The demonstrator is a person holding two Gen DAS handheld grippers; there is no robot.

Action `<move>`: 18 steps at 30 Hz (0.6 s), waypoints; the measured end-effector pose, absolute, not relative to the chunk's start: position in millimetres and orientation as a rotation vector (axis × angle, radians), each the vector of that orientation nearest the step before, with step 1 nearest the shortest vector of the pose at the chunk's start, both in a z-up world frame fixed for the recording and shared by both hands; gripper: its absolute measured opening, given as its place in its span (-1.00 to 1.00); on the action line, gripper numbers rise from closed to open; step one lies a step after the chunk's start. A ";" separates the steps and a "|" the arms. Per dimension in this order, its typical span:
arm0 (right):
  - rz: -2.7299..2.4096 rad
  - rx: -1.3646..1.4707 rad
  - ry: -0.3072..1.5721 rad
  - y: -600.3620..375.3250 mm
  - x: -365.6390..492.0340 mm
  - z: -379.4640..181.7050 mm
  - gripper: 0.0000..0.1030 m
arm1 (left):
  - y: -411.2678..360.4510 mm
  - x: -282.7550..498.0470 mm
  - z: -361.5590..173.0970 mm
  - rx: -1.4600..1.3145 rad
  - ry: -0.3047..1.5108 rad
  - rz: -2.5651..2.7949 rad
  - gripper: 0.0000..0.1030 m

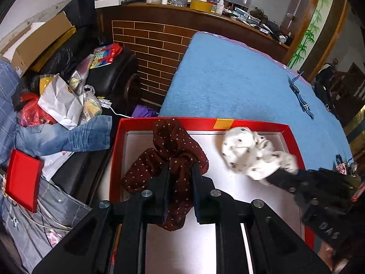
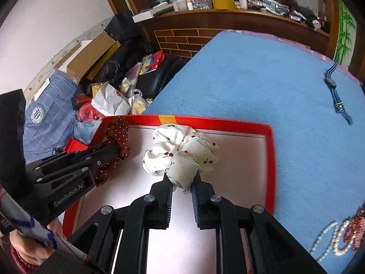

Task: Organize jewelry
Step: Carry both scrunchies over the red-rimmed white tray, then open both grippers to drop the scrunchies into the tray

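Note:
A red box (image 1: 253, 122) (image 2: 225, 121) with a pale silver floor lies on the blue table. My left gripper (image 1: 180, 171) is shut on a dark red polka-dot scrunchie (image 1: 175, 143), which hangs over the box's left half. In the right wrist view the same scrunchie (image 2: 118, 132) shows at the box's left wall, with the left gripper (image 2: 114, 149) on it. My right gripper (image 2: 181, 179) is shut on a white cherry-print scrunchie (image 2: 180, 153) over the box's middle. That white scrunchie (image 1: 248, 150) and the right gripper (image 1: 282, 174) show blurred in the left wrist view.
A blue striped watch (image 2: 337, 98) (image 1: 301, 96) lies on the blue cloth at the far right. Pearl and red bead strands (image 2: 337, 237) lie near the right front. Left of the table are a small red lid (image 1: 22, 180), bags, jeans and boxes. A cluttered wooden counter runs behind.

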State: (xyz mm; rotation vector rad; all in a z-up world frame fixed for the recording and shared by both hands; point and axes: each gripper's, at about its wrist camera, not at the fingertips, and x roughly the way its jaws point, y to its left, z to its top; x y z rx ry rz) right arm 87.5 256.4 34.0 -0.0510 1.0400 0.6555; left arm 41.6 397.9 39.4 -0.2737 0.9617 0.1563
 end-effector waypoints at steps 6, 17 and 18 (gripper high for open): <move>0.649 -0.037 1.062 262.1 95.7 19.9 -0.54 | 401.1 39.4 37.9 -0.286 0.949 0.165 -0.33; 0.665 0.068 0.996 212.2 74.1 52.5 -0.01 | 383.3 7.3 73.1 -0.295 0.871 0.160 -0.16; 0.668 0.087 0.991 202.4 70.6 55.9 -0.01 | 377.2 4.0 76.9 -0.294 0.862 0.150 -0.16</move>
